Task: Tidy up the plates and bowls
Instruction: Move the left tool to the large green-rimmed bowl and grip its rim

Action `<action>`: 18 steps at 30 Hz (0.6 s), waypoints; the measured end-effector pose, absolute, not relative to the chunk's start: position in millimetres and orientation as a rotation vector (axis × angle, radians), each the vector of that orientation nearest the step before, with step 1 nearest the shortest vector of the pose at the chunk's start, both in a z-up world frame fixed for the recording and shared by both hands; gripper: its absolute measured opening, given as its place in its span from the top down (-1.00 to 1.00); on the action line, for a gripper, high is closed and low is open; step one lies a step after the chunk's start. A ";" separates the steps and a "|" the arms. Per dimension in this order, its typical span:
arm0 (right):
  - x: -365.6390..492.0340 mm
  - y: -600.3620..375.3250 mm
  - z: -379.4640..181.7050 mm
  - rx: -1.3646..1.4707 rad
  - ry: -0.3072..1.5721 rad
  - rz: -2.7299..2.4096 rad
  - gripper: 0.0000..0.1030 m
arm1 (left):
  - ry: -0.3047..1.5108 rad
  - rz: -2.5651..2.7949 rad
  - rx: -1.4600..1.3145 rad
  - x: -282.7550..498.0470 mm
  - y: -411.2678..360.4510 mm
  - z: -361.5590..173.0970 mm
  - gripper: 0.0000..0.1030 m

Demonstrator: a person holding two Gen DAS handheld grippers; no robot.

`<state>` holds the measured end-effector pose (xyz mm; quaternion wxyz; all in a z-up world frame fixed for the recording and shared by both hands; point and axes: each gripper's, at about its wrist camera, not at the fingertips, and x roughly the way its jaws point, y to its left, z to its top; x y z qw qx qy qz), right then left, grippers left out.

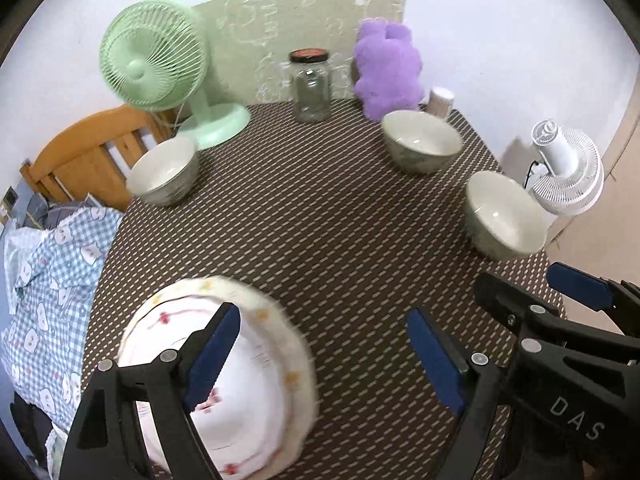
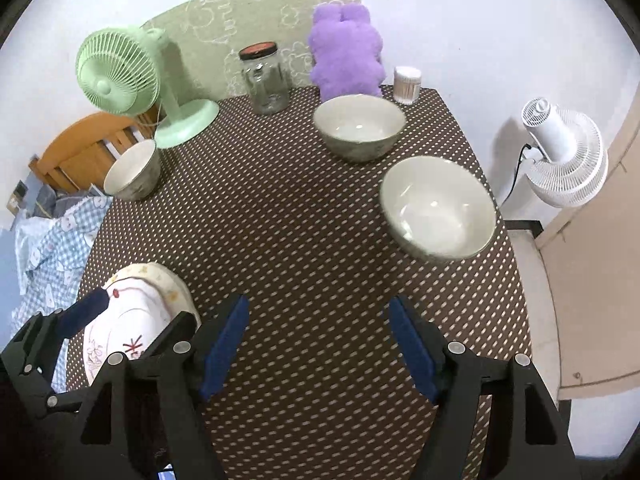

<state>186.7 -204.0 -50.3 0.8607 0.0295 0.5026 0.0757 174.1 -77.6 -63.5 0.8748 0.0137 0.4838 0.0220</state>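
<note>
A stack of white plates [image 1: 248,364] with red flower print lies at the table's near left; it also shows in the right wrist view [image 2: 132,320]. Three pale bowls stand on the brown dotted tablecloth: one at the far left [image 1: 164,172] [image 2: 134,172], one at the far right [image 1: 420,140] [image 2: 360,126], one at the right edge [image 1: 504,216] [image 2: 438,208]. My left gripper [image 1: 320,352] is open, its left finger over the plates. My right gripper [image 2: 318,348] is open and empty above bare cloth; it shows in the left wrist view [image 1: 532,300] at the right.
At the back stand a green fan [image 1: 160,68], a glass jar [image 1: 311,86], a purple plush toy [image 1: 388,68] and a small cotton-swab tub [image 2: 407,85]. A white fan [image 2: 564,152] stands off the table at right. A wooden bed with checked bedding [image 1: 52,280] lies left.
</note>
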 end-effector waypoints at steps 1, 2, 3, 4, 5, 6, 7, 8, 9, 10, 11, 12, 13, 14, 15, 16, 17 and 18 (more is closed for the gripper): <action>188.8 -210.3 -50.5 0.058 1.051 0.159 -0.46 | 1.006 0.047 0.027 178.5 -86.4 -64.1 -0.68; 192.8 -217.8 -51.0 0.055 1.048 0.157 -0.46 | 1.004 0.049 0.026 180.9 -95.6 -63.8 -0.68; 196.4 -225.0 -51.4 0.053 1.047 0.155 -0.46 | 1.003 0.050 0.025 184.4 -101.9 -64.2 -0.68; 201.0 -233.0 -52.2 0.052 1.045 0.150 -0.46 | 0.999 0.055 0.027 189.2 -110.1 -64.6 -0.68; 204.5 -239.0 -52.7 0.053 1.041 0.147 -0.46 | 0.995 0.061 0.032 192.2 -115.5 -64.5 -0.68; 207.4 -245.9 -53.2 0.056 1.038 0.143 -0.47 | 0.987 0.067 0.041 196.3 -124.0 -64.3 -0.66; 212.0 -253.5 -54.1 0.064 1.039 0.137 -0.47 | 0.976 0.063 0.051 200.9 -132.0 -64.3 -0.66; 216.4 -260.3 -54.9 0.071 1.037 0.135 -0.47 | 0.968 0.059 0.056 205.3 -138.8 -64.4 -0.66; 221.4 -266.4 -56.0 0.073 1.034 0.133 -0.47 | 0.964 0.054 0.058 209.1 -144.2 -64.9 -0.66; 225.9 -273.3 -56.9 0.074 1.028 0.126 -0.47 | 0.962 0.048 0.057 214.8 -150.5 -66.3 -0.66; 230.5 -279.7 -58.2 0.073 1.025 0.118 -0.47 | 0.963 0.045 0.057 218.7 -154.5 -67.7 -0.66; 234.3 -285.3 -59.4 0.073 1.024 0.114 -0.47 | 0.964 0.039 0.056 223.8 -159.6 -69.4 -0.65; 238.5 -290.3 -60.7 0.074 1.022 0.111 -0.47 | 0.964 0.034 0.055 228.6 -164.4 -71.2 -0.63; 245.0 -297.5 -62.9 0.075 1.020 0.108 -0.47 | 0.964 0.030 0.055 233.5 -169.4 -73.2 -0.63; 248.2 -301.3 -64.1 0.076 1.018 0.106 -0.47 | 0.963 0.024 0.054 239.1 -174.6 -75.6 -0.61; 252.4 -306.3 -65.9 0.078 1.015 0.102 -0.47 | 0.963 0.017 0.051 243.7 -178.6 -77.9 -0.58; 258.1 -311.9 -68.7 0.081 1.013 0.097 -0.47 | 0.965 0.007 0.048 250.2 -184.5 -81.1 -0.57; 261.3 -314.7 -71.0 0.084 1.013 0.094 -0.47 | 0.965 0.000 0.047 254.7 -189.1 -83.3 -0.56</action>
